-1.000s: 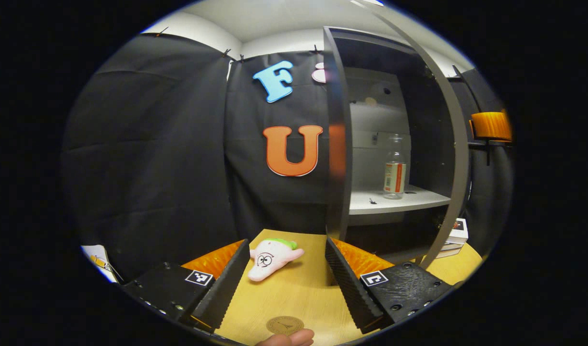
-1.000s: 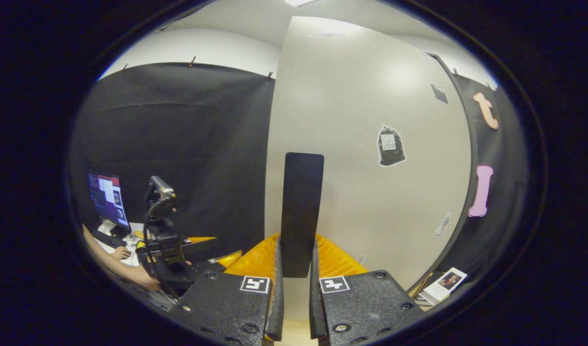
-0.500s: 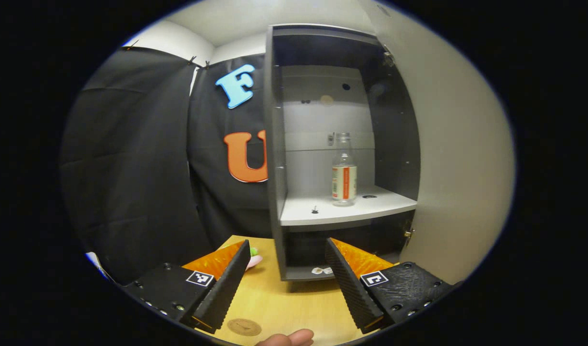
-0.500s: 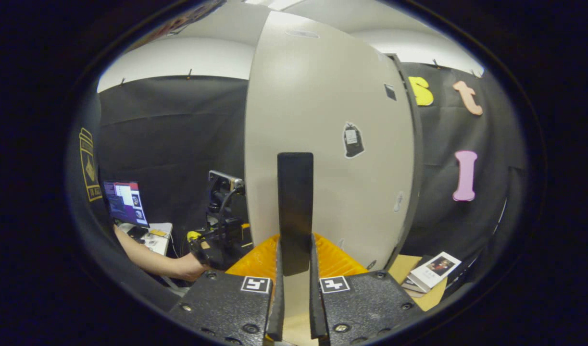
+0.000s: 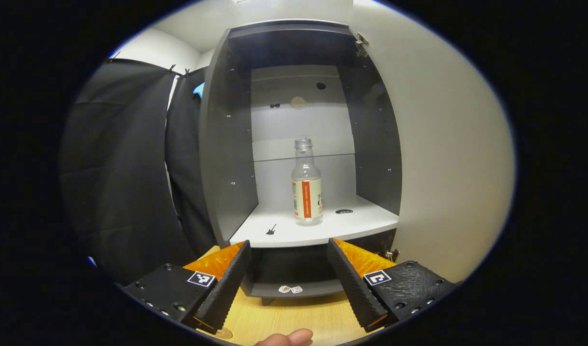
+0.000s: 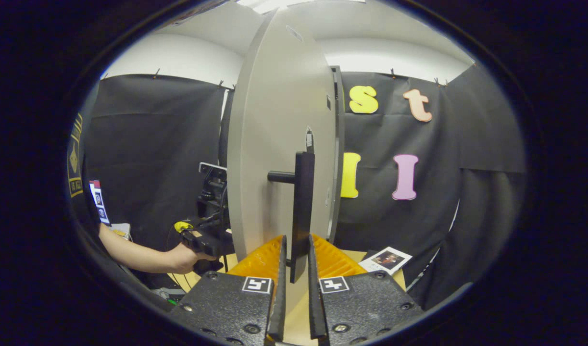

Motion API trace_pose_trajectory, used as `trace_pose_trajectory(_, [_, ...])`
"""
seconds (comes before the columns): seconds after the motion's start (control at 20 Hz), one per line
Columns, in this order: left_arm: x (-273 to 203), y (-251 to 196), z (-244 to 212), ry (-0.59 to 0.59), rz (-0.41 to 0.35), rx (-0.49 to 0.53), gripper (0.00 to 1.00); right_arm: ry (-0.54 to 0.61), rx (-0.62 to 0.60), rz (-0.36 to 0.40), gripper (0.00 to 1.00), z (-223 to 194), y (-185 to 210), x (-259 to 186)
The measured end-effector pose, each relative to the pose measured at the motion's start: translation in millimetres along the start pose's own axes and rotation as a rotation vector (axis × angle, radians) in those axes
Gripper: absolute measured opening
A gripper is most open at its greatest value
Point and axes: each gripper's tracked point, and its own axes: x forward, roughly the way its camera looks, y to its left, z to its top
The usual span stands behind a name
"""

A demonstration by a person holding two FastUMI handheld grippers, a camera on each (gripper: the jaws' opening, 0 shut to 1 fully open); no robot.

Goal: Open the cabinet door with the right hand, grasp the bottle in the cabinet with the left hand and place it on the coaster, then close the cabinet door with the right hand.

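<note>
While door agape, one bottle.

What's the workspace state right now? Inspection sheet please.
Surface: wooden table, bare in front of the cabinet.
Job's things: cabinet door swung wide open; clear bottle upright, uncapped, on the white shelf; coaster at the table's near edge.
Clutter: small dark bits on the shelf; booklet on the table beside the cabinet.
Grippers: left gripper open, aimed at the bottle, short of the shelf; right gripper shut on the door handle.
Cables: cable on the left gripper rig, seen in the right gripper view.
Surroundings: black cloth booth wall, white ceiling.
</note>
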Motion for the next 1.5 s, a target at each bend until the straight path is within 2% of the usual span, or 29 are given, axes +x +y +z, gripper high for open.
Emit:
trace_pose_trajectory(0.05, [5.8, -2.1, 5.1, -0.010, -0.002, 0.006, 0.89, -0.006, 0.015, -0.034, 0.22, -0.7, -5.3, -1.2])
trace_pose_trajectory(0.15, [25.1, -3.7, 16.4, -0.040, -0.013, 0.008, 0.89, -0.021, 0.030, -0.122, 0.21, -0.6, -20.5, -2.4])
trace_pose_trajectory(0.2, [36.9, -4.7, 20.9, -0.052, -0.021, 0.004, 0.96, -0.026, 0.042, -0.178, 0.25, 0.4, -30.6, -7.9])
trace_pose_trajectory(0.25, [46.6, -6.9, 23.5, -0.055, -0.032, -0.001, 0.96, -0.031, 0.064, -0.236, 0.29, -0.9, -41.9, -14.0])
trace_pose_trajectory(0.3, [57.5, -8.8, 26.7, -0.057, -0.042, -0.006, 0.96, -0.042, 0.084, -0.296, 0.42, 0.3, -54.0, -20.4])
trace_pose_trajectory(0.35, [67.5, -9.7, 30.2, -0.060, -0.045, -0.005, 0.96, -0.063, 0.102, -0.341, 0.50, 2.7, -62.8, -25.8])
trace_pose_trajectory(0.4, [76.8, -5.5, 35.1, -0.069, -0.034, -0.004, 0.96, -0.055, 0.108, -0.354, 0.66, -1.5, -66.1, -31.2])
trace_pose_trajectory(0.5, [96.7, -8.4, 46.9, -0.089, -0.040, -0.018, 1.00, -0.062, 0.106, -0.367, 0.79, 1.1, -69.0, -35.3])
trace_pose_trajectory(0.55, [105.7, -9.1, 52.5, -0.098, -0.034, -0.015, 0.96, -0.063, 0.097, -0.373, 0.80, 3.2, -68.9, -36.7])
trace_pose_trajectory(0.6, [114.0, -10.4, 58.2, -0.106, -0.031, -0.010, 0.96, -0.063, 0.084, -0.386, 0.88, 2.9, -68.2, -38.1])
trace_pose_trajectory(0.85, [157.6, -19.3, 78.8, -0.124, -0.043, -0.031, 0.96, -0.070, 0.143, -0.426, 0.88, -1.0, -71.0, -47.6])
trace_pose_trajectory(1.0, [177.4, -21.6, 89.4, -0.136, -0.042, -0.028, 0.96, -0.045, 0.182, -0.435, 1.00, -14.7, -62.7, -57.4])
trace_pose_trajectory(1.05, [182.2, -21.0, 95.9, -0.151, -0.036, -0.020, 0.96, -0.044, 0.185, -0.443, 0.96, -15.6, -60.1, -59.7])
trace_pose_trajectory(1.15, [193.6, -22.7, 104.0, -0.171, -0.040, -0.001, 0.96, -0.049, 0.180, -0.464, 1.00, -15.3, -61.5, -61.1])
trace_pose_trajectory(1.25, [198.4, -27.1, 100.9, -0.150, -0.046, 0.003, 0.96, -0.055, 0.176, -0.473, 0.96, -15.0, -60.4, -63.7])
trace_pose_trajectory(1.3, [199.4, -26.6, 100.8, -0.146, -0.038, -0.003, 0.94, -0.056, 0.173, -0.479, 1.00, -15.9, -60.3, -64.8])
trace_pose_trajectory(1.4, [201.4, -23.9, 102.0, -0.151, -0.021, -0.015, 0.63, -0.045, 0.172, -0.483, 0.96, -17.9, -61.2, -65.3])
trace_pose_trajectory(1.5, [193.6, -18.2, 111.5, -0.175, 0.013, -0.001, 0.64, -0.025, 0.175, -0.488, 0.96, -22.0, -60.8, -68.7])
